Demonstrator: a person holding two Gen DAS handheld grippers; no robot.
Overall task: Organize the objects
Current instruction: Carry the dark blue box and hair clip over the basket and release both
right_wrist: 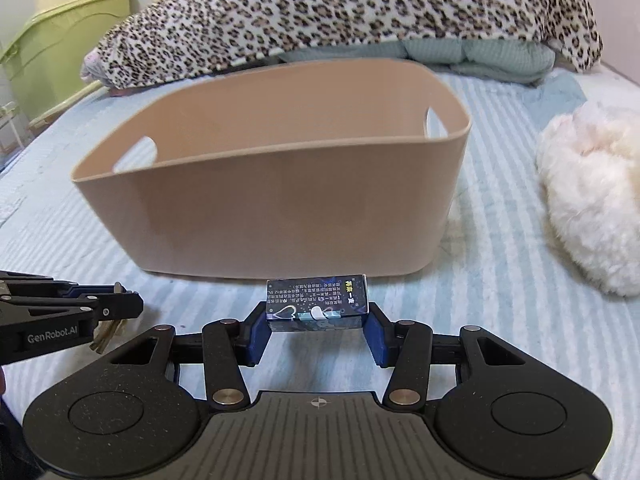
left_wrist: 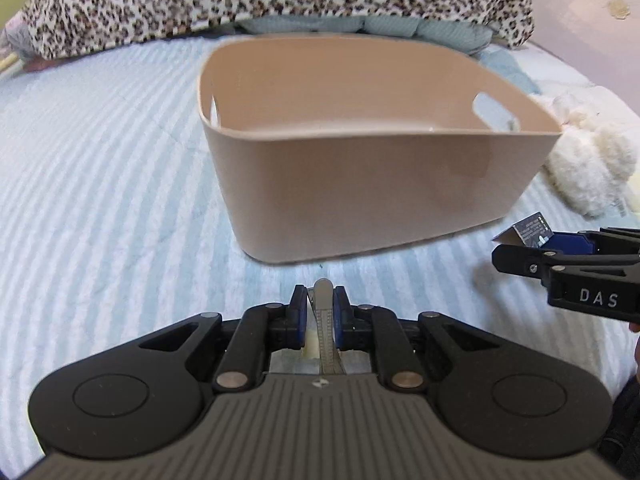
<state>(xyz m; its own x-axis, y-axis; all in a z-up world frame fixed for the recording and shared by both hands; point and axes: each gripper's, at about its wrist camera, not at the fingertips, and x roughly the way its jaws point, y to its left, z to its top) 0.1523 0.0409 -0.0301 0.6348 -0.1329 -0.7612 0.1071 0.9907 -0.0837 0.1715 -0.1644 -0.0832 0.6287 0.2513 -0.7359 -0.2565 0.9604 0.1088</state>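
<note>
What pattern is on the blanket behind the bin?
Leopard print, brown and black spots on white; the blanket shows best in the right wrist view, beyond the beige bin.

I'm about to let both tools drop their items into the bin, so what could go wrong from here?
1. Both tools sit low in front of the tan bin, below its rim; moving straight ahead could push its near wall.
2. The left tool pinches a thin metal clip by its edges; it may twist or slip.
3. The right tool holds the small box only at its ends, so it could pivot when lifted.
</note>
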